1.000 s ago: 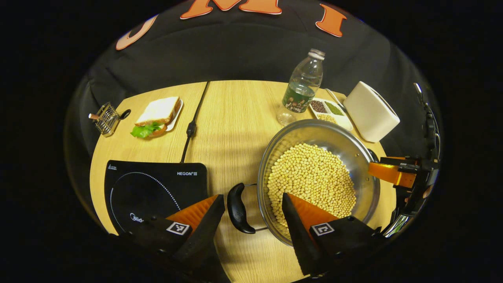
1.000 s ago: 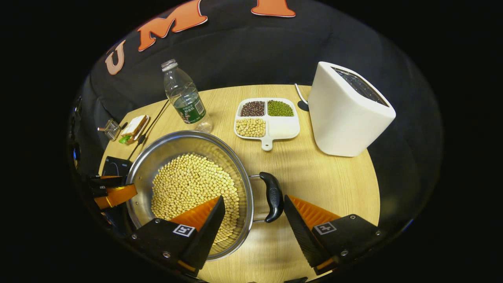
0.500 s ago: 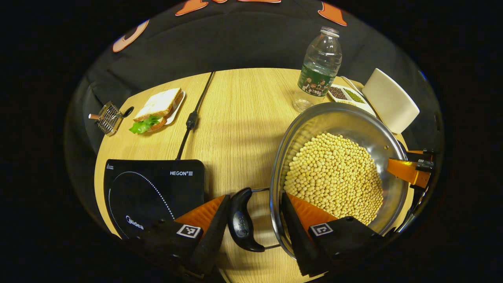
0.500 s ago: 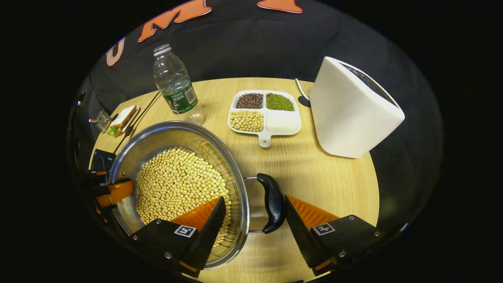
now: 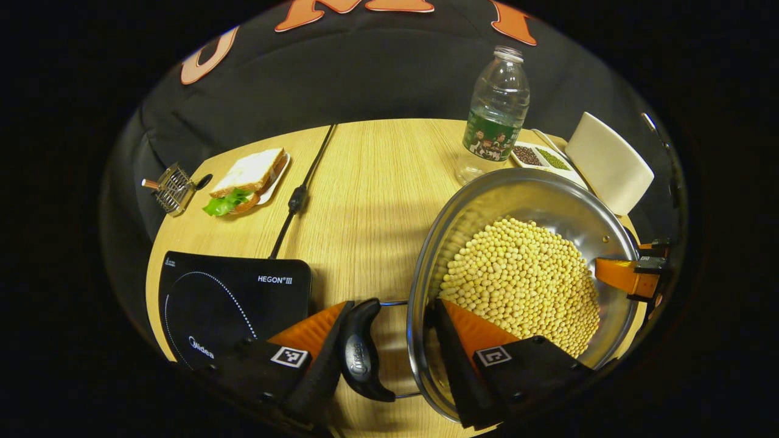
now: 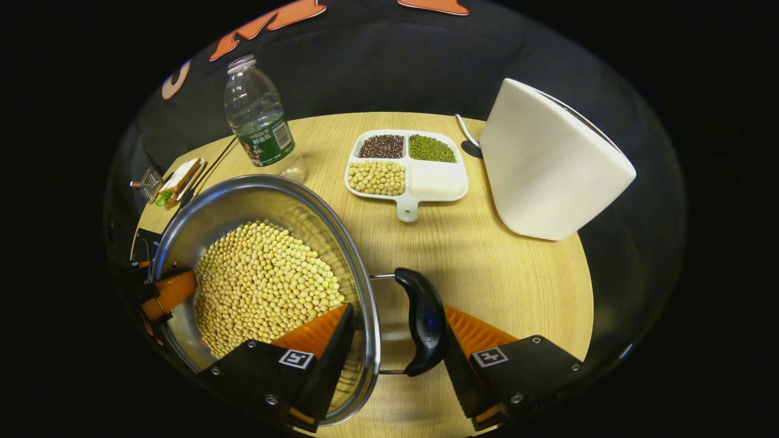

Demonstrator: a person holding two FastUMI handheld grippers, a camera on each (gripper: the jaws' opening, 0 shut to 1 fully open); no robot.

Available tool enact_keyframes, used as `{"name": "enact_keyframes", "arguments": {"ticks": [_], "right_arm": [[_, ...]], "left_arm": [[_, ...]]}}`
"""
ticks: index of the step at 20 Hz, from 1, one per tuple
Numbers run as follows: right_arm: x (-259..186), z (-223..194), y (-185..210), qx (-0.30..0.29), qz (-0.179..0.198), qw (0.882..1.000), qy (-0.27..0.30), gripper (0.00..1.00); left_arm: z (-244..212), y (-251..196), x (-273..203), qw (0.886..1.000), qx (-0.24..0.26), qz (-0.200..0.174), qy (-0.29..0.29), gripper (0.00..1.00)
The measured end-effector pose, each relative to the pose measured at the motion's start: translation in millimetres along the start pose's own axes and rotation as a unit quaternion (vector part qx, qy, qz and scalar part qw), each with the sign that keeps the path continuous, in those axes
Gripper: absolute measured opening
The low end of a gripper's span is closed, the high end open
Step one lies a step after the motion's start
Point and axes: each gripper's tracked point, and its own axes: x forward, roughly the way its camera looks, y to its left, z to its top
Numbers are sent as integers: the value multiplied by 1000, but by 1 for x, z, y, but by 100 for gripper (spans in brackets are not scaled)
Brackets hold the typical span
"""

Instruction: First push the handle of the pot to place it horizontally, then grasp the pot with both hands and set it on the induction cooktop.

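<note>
A steel pot (image 5: 487, 201) full of soybeans (image 5: 523, 280) sits on the wooden table (image 5: 371, 182), right of the black induction cooktop (image 5: 225, 304). My left gripper (image 5: 391, 302) straddles the pot's left black handle (image 5: 362, 359): one finger lies against the handle's outside, the other is inside against the pot wall. My right gripper (image 6: 398, 306) holds the opposite black handle (image 6: 425, 319) of the pot (image 6: 255, 194) the same way, one finger among the beans (image 6: 261, 280). Across the pot each view shows the other gripper, the right gripper (image 5: 627, 277) and the left gripper (image 6: 167, 292).
A water bottle (image 6: 258, 121) stands just behind the pot. A white divided tray (image 6: 435, 182) of grains and a white appliance (image 6: 548, 164) sit at the right. A sandwich plate (image 5: 246, 179), a small wire rack (image 5: 172, 188) and the cooktop's cable (image 5: 298, 194) lie at the left back.
Both grippers slid forward over the pot's rim, so each handle now lies deep between the fingers and against one of them. The left gripper's fingers narrowed slightly.
</note>
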Motion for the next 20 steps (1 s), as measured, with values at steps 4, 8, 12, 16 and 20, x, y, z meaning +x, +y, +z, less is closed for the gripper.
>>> {"name": "enact_keyframes", "arguments": {"ticks": [4,8,12,16,20], "right_arm": [[-3,-2,2,6,-2,1000,2,76],[-8,-5,2,24,5,1000,1,65],[-18,-2,6,2,-13,1000,-15,63],[-40,0,4,-5,-22,999,-29,62],[-60,1,2,4,-21,999,-38,62]], "left_arm": [[9,2,3,1000,3,2,-22,83],[12,2,3,1000,8,2,-30,80],[11,1,4,1000,4,-4,-27,80],[16,3,-12,999,5,-8,-42,80],[25,9,-41,998,22,-3,-63,80]]}}
